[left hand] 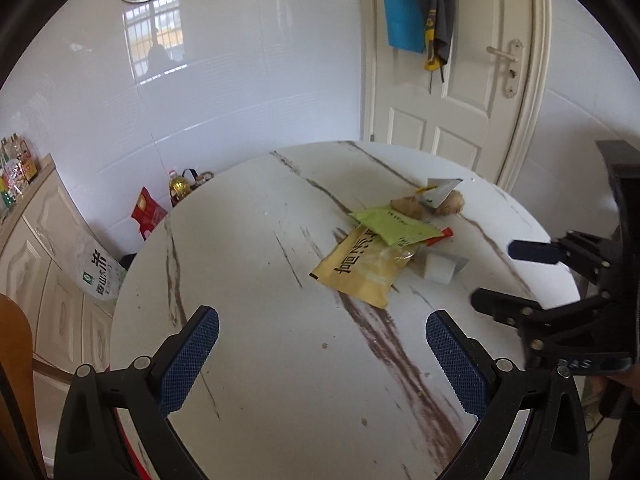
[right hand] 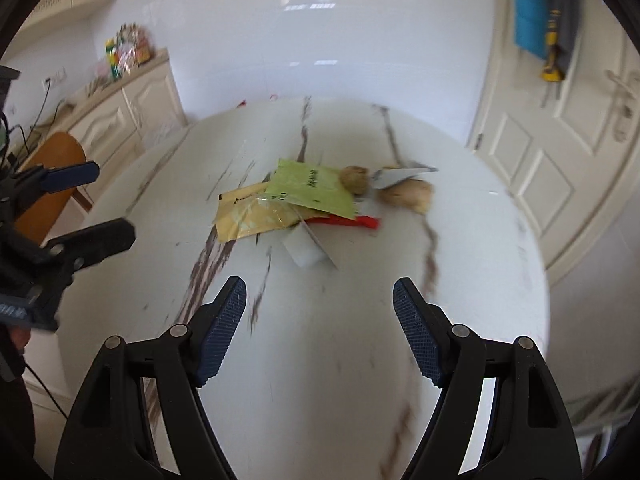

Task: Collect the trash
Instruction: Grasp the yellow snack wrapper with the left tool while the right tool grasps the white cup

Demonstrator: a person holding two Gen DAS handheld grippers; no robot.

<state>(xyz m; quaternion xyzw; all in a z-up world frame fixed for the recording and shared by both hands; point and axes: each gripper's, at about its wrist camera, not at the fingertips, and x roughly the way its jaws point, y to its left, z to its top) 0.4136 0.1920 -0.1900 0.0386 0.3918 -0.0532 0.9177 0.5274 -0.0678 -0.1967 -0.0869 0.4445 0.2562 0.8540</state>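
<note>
A pile of trash lies on the round marble table (left hand: 260, 360): a yellow packet (left hand: 360, 266), a green packet (left hand: 394, 224), a red wrapper (left hand: 440, 236), a white box (left hand: 438, 268), two brown lumps (left hand: 450, 204) and a silver scrap (left hand: 440, 192). My left gripper (left hand: 322, 328) is open and empty above the near table, short of the pile. My right gripper (right hand: 320, 300) is open and empty, just short of the white box (right hand: 302, 246). The pile also shows in the right wrist view: yellow packet (right hand: 250, 218), green packet (right hand: 312, 190), red wrapper (right hand: 348, 222).
A white door (left hand: 452, 92) with hanging cloths stands behind the table. Cabinets (left hand: 36, 240) run along the left wall, with a rice bag (left hand: 98, 276), a red bag (left hand: 148, 212) and an oil bottle (left hand: 178, 188) on the floor. An orange chair (right hand: 52, 184) stands left.
</note>
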